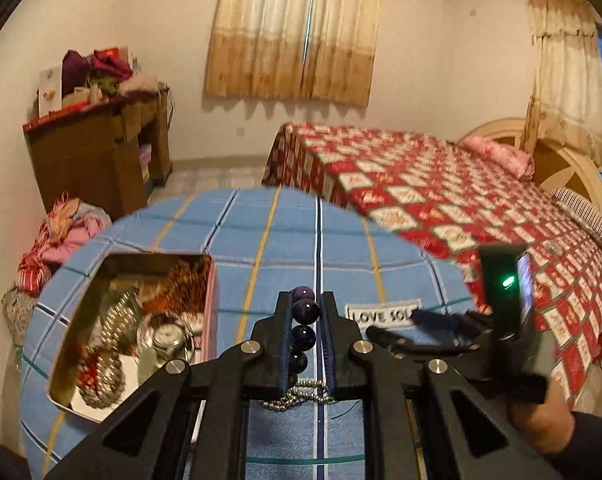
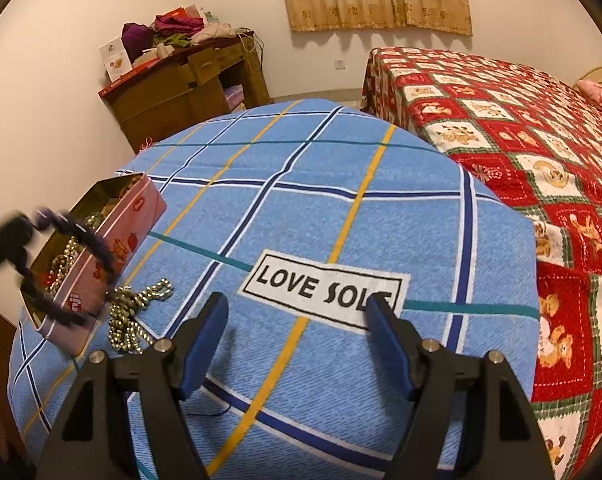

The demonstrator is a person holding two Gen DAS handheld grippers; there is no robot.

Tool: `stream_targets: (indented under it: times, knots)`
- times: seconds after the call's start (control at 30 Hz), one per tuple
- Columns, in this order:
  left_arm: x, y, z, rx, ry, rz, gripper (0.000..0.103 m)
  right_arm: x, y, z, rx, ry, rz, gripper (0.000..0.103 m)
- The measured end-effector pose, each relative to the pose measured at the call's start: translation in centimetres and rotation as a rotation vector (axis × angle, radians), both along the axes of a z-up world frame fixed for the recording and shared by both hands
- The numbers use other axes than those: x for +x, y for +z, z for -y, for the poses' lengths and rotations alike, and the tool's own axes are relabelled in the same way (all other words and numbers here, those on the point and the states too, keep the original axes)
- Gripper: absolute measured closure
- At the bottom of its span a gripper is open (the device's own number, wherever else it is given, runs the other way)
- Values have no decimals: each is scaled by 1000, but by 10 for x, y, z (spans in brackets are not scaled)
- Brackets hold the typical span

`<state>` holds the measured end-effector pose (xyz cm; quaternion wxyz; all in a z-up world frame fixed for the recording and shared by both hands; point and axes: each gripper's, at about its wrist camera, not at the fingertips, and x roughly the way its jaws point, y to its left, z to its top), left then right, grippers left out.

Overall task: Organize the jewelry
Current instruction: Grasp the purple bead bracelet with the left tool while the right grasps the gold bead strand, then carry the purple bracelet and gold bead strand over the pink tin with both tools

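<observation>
In the left wrist view my left gripper point(image 1: 306, 300) is shut on a bracelet of dark purple beads point(image 1: 304, 309), which runs in a line between its fingers. From the right wrist view the left gripper point(image 2: 25, 224) is a blur at the far left, and the bracelet point(image 2: 101, 252) hangs from it as a loop over the open pink tin point(image 2: 137, 216). The tin point(image 1: 211, 304) holds several chains and a watch. A gold bead chain point(image 2: 137, 312) lies on the cloth beside the tin. My right gripper point(image 2: 297, 300) stands open over the "LOVE SOLE" label, with nothing between its fingers.
A round table under a blue plaid cloth point(image 2: 341, 200) carries everything. A bed with a red patchwork quilt point(image 2: 521, 140) stands close on the right. A wooden cabinet point(image 2: 181, 92) piled with clothes is at the back left, and a heap of fabric point(image 1: 61, 236) lies on the floor.
</observation>
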<state>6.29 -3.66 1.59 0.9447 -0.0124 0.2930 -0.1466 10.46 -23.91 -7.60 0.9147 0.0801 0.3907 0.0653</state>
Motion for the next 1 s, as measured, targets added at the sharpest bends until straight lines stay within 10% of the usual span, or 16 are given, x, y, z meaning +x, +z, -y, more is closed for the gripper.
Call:
stream_targets:
  times: [0.63,0.77,1.0]
  knots:
    - [-8,7,-44,9,105,25,90,2,-2,-109,-115,404,-57,30]
    - [-11,5,-46,-1,97,21,90,5,-4,-112,-137,430,-69,86]
    - [-10,2,-50,-14,103,16,90,-3,7,-84,-124,324,-24,92]
